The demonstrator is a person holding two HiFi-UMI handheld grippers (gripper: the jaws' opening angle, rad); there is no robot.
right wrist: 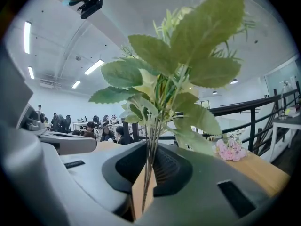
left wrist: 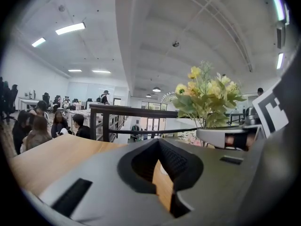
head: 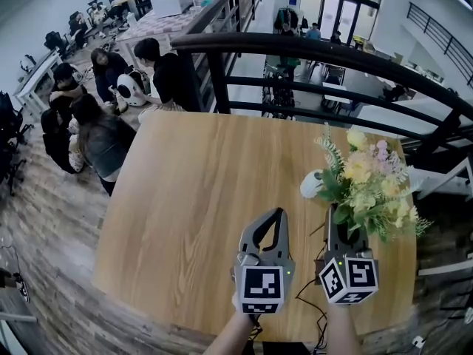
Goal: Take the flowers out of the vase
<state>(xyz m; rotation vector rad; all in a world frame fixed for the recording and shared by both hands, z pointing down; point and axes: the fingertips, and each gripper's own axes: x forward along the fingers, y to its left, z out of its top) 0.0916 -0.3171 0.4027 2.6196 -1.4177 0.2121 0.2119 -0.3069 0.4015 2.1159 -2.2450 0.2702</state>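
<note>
Pinching flower stems (right wrist: 151, 149) with right gripper (right wrist: 148, 173), lower right of frame; holding left gripper (left wrist: 159, 142) pressed together, empty. Stay firm, lay gently on table (head: 192, 198).

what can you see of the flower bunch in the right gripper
The flower bunch looks artificial: yellow and cream blooms, a pale feathery sprig and broad serrated green leaves on thin stems. It stands roughly upright above the wooden table, its stems pinched together between the jaws of the right gripper.
</note>
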